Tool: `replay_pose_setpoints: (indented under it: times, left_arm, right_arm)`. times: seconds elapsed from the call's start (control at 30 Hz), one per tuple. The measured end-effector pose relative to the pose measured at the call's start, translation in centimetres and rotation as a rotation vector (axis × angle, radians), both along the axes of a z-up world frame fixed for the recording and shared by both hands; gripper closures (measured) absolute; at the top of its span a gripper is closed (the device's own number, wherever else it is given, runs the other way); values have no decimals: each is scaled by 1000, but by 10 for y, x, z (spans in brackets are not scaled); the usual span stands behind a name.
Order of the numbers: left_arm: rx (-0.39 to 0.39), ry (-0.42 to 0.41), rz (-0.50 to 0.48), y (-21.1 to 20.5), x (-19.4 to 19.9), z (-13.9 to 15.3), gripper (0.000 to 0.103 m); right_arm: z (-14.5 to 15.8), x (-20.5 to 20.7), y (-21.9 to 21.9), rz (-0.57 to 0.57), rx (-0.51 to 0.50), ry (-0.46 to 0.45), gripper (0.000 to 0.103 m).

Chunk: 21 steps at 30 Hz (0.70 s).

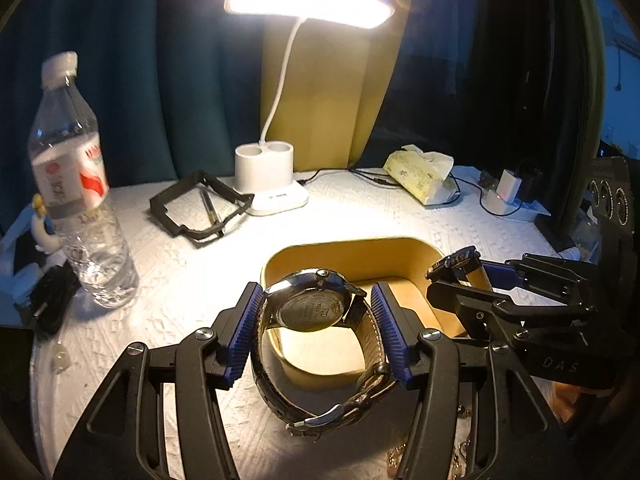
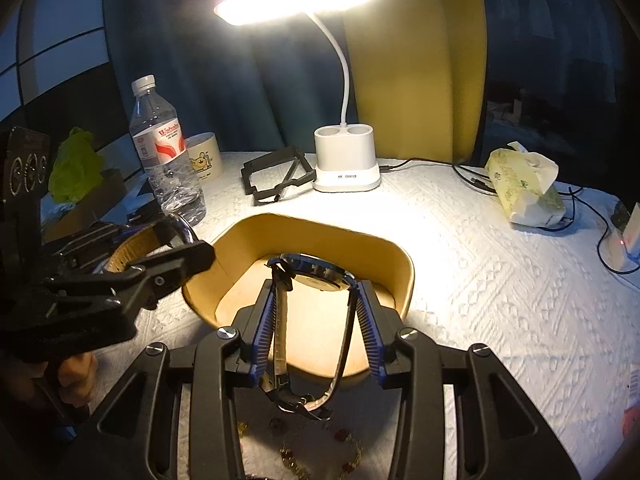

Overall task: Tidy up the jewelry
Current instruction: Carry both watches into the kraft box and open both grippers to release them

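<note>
Left wrist view, left to right: a water bottle (image 1: 76, 184) stands at the table's left edge, a black frame piece (image 1: 200, 212) lies beside the lit desk lamp (image 1: 272, 184), and a tissue pack (image 1: 420, 176) sits further right. Nearer, the left gripper (image 1: 316, 328) is clenched across a leather-strap wristwatch (image 1: 316, 308), blue pads pressing the strap loop from both sides, caseback facing the camera. It hangs just at the near rim of the yellow tray (image 1: 360, 248), likely lined up for dropping in. At far right the right gripper (image 1: 460, 270) comes in over the tray's right wall.

Right wrist view: the right gripper (image 2: 316, 320) grasps a second wristwatch (image 2: 316, 280) by its thin dark strap, case uppermost, over the yellow tray (image 2: 404, 264). Loose beaded jewelry (image 2: 288, 456) lies on the white textured cloth (image 2: 500, 300) below the jaws, not yet sorted.
</note>
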State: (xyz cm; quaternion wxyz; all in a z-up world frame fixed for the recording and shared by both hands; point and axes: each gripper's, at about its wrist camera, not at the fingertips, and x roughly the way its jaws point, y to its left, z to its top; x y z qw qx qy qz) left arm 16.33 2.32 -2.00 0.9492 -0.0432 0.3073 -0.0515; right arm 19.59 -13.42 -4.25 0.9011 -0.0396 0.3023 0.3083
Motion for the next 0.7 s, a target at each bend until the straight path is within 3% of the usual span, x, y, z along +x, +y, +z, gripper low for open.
replay_pose_setpoints:
  times: [0.2, 0.4, 0.7]
  left_arm:
    - [-48, 57, 10, 5, 11, -12, 44]
    - [-61, 41, 23, 10, 10, -7, 44]
    - [-80, 8, 37, 12, -8, 0, 36]
  right_arm:
    - [-5, 12, 4, -15, -31, 24, 63]
    - [-11, 17, 6, -41, -61, 44, 61]
    - [-2, 8, -2, -81, -46, 29, 39]
